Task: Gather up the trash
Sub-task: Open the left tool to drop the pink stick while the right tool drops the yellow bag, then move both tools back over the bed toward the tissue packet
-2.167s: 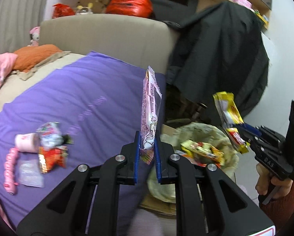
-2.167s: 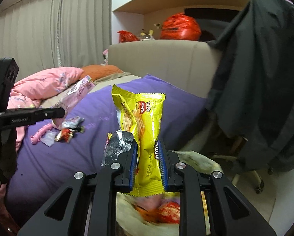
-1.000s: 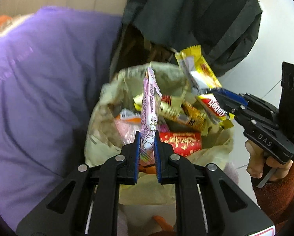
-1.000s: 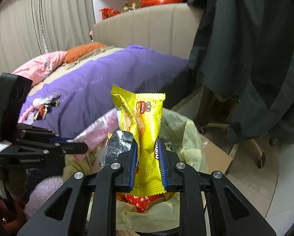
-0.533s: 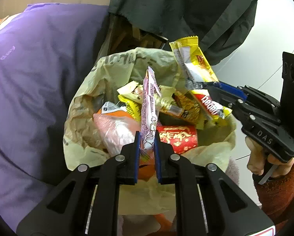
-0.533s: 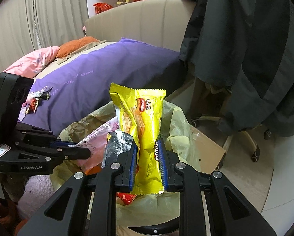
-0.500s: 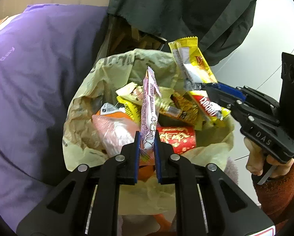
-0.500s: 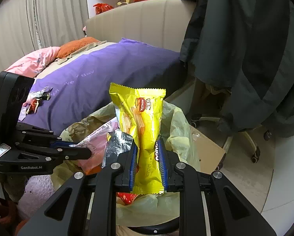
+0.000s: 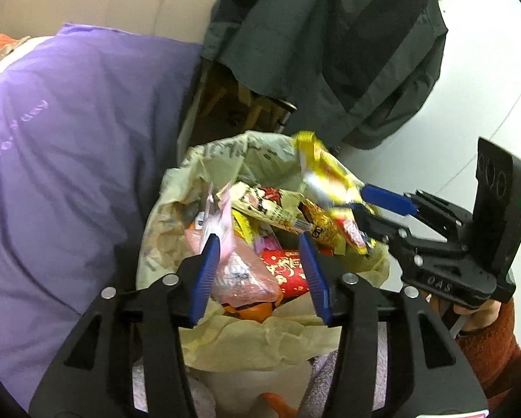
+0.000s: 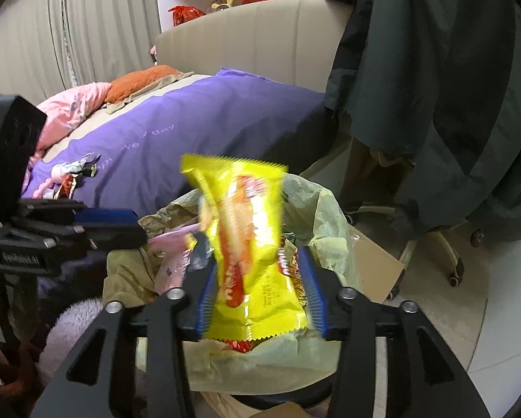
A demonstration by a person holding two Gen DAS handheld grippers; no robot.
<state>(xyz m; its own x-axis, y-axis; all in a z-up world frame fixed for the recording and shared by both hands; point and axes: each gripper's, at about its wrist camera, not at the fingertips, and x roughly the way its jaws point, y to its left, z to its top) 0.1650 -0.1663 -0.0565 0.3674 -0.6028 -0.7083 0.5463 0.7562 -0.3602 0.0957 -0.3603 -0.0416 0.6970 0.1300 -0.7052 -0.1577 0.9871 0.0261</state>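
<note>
Both grippers hover over the trash bag (image 9: 225,153), which is full of wrappers. My left gripper (image 9: 260,271) has its jaws opening; the pink wrapper (image 9: 218,223) has slipped off the pads and leans by the left pad, tipping into the bag. My right gripper (image 10: 258,296) also has its jaws opening, and the yellow snack wrapper (image 10: 250,244) is blurred between them, loose and dropping. The left wrist view shows the right gripper (image 9: 364,205) and the yellow wrapper (image 9: 326,174) at the bag's right rim. More wrappers (image 10: 72,174) lie on the purple bedcover (image 10: 197,129).
A dark jacket (image 9: 330,52) hangs over a wheeled chair (image 10: 434,244) just behind the bag (image 10: 330,216). Flat cardboard (image 10: 375,261) lies under the bag. A hand in a red sleeve (image 9: 486,341) holds the right gripper. Pink fluffy fabric (image 10: 72,324) sits below left.
Both grippers have opened. The pink wrapper fell from the left jaws toward the bag, and the yellow wrapper came loose in the right jaws. The left view pulled back slightly.
</note>
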